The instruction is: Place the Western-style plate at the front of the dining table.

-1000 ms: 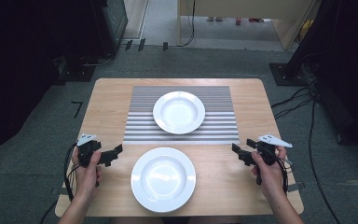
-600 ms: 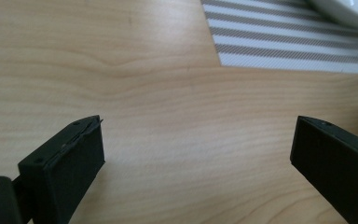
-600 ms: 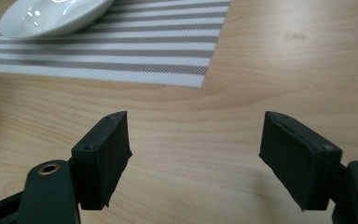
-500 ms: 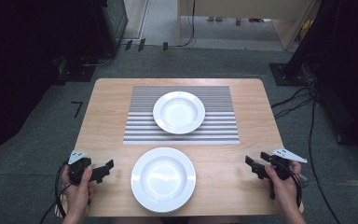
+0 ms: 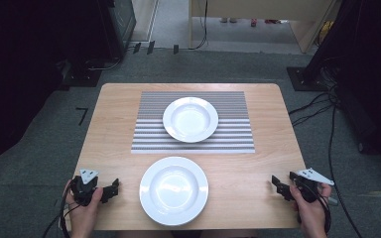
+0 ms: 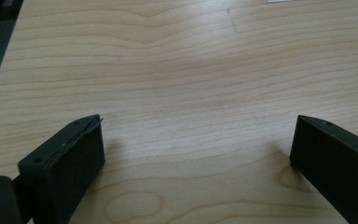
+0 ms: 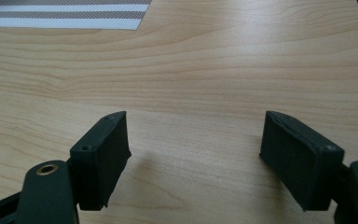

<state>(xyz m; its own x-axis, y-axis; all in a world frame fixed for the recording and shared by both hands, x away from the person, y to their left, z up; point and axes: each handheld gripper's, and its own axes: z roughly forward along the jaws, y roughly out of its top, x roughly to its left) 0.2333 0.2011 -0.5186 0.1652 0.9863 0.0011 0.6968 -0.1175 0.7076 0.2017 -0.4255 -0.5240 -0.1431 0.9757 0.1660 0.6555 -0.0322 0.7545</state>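
Observation:
Two white plates lie on the wooden table (image 5: 109, 129). One plate (image 5: 190, 119) rests on a grey striped mat (image 5: 149, 134) at the middle; the other plate (image 5: 173, 190) sits on bare wood near the front edge. My left gripper (image 5: 113, 188) is low at the front left corner, open, its jaws wide apart over bare wood (image 6: 196, 116). At the front right, my right gripper (image 5: 277, 184) stands open too, with nothing between its jaws. The mat's corner (image 7: 74, 18) shows at the top left of the right gripper view.
Grey carpet surrounds the table. Dark equipment stands at the far left (image 5: 114, 25) and a black stand base (image 5: 305, 77) with cables lies at the far right. Bare wood runs along both sides of the mat and plates.
Both grippers have drawn back toward the table's front edge and outward to the corners. Both plates stay where they were.

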